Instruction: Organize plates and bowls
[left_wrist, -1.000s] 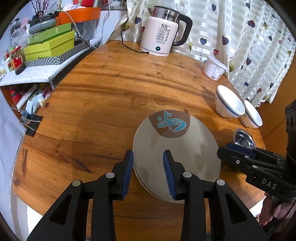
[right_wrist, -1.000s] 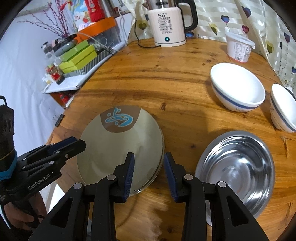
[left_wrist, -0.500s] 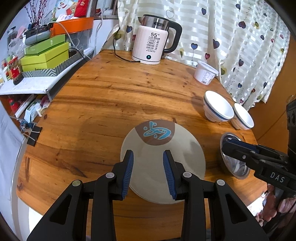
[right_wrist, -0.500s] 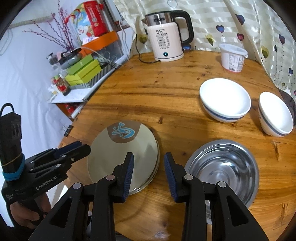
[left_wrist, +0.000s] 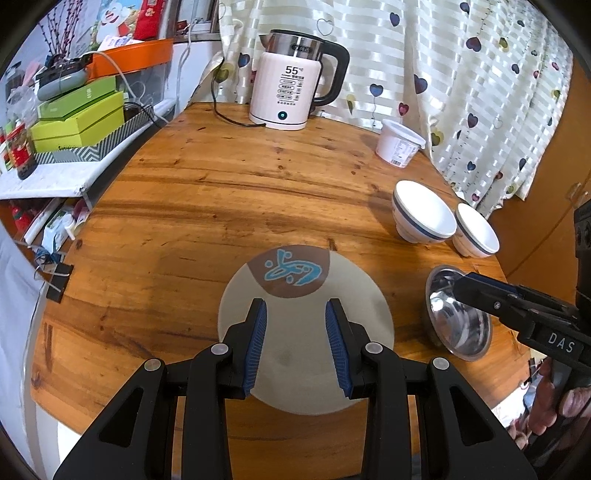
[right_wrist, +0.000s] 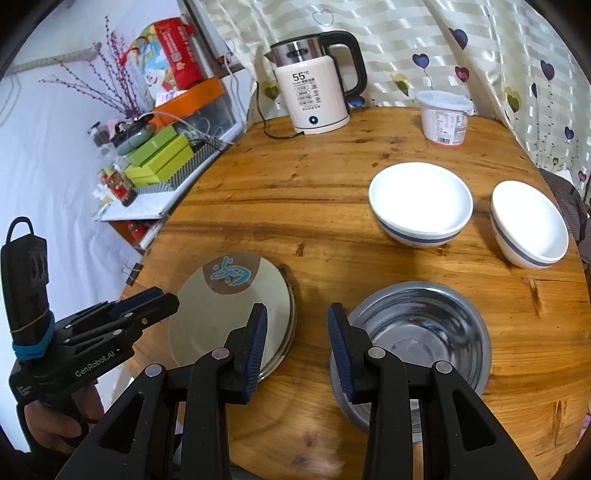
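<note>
My left tongs (left_wrist: 295, 345) hung over the plates (left_wrist: 303, 332), the jaws partly open with nothing between them. The plates lay stacked flat near the front edge of the table (left_wrist: 221, 192), straight under these jaws, with the blue mark on the far side.

To the right of the plates stood the steel bowl (right_wrist: 424, 332), just beside them but not touching, as far as I could see. My right tongs (right_wrist: 297, 347) hung above the gap between plates and steel bowl, also partly open and empty. The left pad was over the plates' right edge, and the right pad over the steel bowl's left rim.

Further right and further back stood two white bowls with a blue band, the big bowl (right_wrist: 421, 203) and the small bowl (right_wrist: 528, 221), close together but apart. At the back were the kettle (right_wrist: 317, 88) and a tub (right_wrist: 445, 114).

I judged the plates were already in order, and the bowls were still to be nested. All three bowls lay on the right side, so my right hand was the nearer one. The steel bowl was just ahead of it, the white ones beyond. The bowls were round, so no axis mattered; I would only need to take a rim.
</note>
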